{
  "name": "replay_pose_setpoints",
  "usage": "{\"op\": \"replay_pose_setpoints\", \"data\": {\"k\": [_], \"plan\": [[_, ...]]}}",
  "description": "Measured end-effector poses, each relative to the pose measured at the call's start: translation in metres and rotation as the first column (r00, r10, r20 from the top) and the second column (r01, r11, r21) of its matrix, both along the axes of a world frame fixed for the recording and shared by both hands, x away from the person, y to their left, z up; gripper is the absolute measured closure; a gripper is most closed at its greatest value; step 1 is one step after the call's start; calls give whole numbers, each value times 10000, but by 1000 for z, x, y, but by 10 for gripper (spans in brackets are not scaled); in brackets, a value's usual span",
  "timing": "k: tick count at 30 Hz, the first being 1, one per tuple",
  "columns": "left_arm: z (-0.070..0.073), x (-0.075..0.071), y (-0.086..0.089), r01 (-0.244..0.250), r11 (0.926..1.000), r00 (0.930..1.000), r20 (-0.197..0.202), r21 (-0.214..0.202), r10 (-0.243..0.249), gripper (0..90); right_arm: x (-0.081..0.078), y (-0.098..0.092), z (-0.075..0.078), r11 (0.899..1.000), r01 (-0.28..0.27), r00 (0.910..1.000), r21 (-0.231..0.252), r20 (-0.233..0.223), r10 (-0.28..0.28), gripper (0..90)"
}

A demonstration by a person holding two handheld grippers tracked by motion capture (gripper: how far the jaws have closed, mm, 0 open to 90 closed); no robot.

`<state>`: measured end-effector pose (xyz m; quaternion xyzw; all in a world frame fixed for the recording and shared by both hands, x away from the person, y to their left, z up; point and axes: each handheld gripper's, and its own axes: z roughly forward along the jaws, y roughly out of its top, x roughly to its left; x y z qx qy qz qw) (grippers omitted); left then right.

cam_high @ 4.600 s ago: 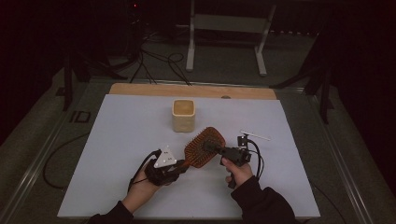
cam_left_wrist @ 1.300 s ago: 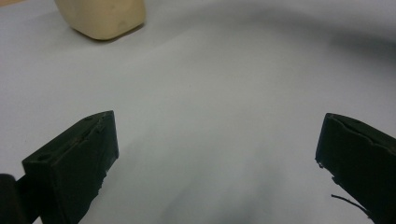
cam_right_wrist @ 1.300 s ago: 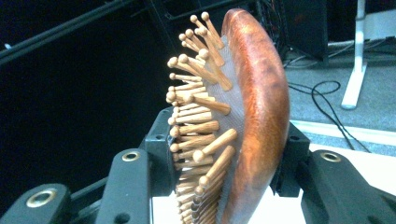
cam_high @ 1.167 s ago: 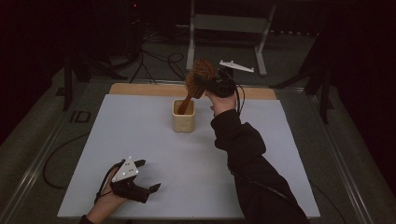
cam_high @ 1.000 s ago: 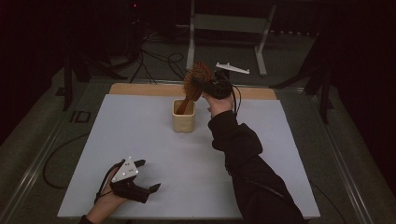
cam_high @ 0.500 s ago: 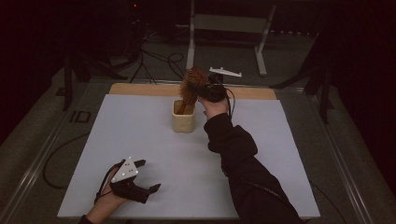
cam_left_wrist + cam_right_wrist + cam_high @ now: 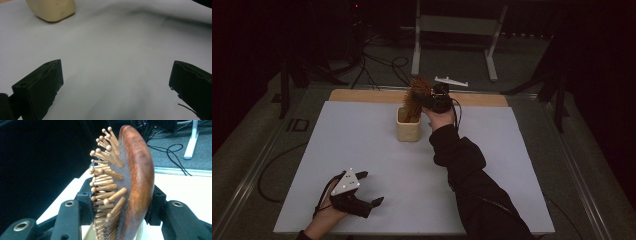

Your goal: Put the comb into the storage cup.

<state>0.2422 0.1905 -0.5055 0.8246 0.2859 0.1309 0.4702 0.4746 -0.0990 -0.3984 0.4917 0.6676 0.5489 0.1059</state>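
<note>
One wooden hairbrush [image 7: 416, 96], one cream cup [image 7: 408, 126] and two grippers share a white desk [image 7: 362, 150]. The right gripper [image 7: 432, 101] reaches over the far side of the desk, its fingers [image 7: 85, 205] clamped on the hairbrush head from both sides (bristle pins face one finger, the smooth reddish back the other). The brush stands upright with its lower end inside the cup. The left gripper [image 7: 368, 189] rests at the near left of the desk, well apart from the cup, fingers [image 7: 40, 87] spread wide and holding nothing. Compared with a second ago, the right gripper and brush sit lower, the brush deeper in the cup; the left gripper has stayed put.
</note>
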Motion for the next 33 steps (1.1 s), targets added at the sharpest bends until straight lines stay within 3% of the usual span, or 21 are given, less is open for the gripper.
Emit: {"op": "replay_pose_setpoints", "data": {"k": [14, 21, 31, 33], "plan": [[-2, 0, 0, 36, 10000, 9999, -163, 9, -36, 1, 0, -12, -8, 9988, -178, 9997, 448, -159, 185, 481], [-2, 0, -1, 43, 10000, 9999, -165, 50, -42, 1, -2, -11, -6, 9997, -235, 9997, 71, -116, 236, 463], [-1, 1, 1, -19, 10000, 9999, -133, -48, 19, 1, -1, -22, -2, 9987, -496, 9988, 77, -3, 496, 249], [-1, 1, 0, 0, 10000, 9999, -124, -29, 0, 1, -1, -24, -1, 9983, -569, 9984, -100, -13, 569, 210]]}}
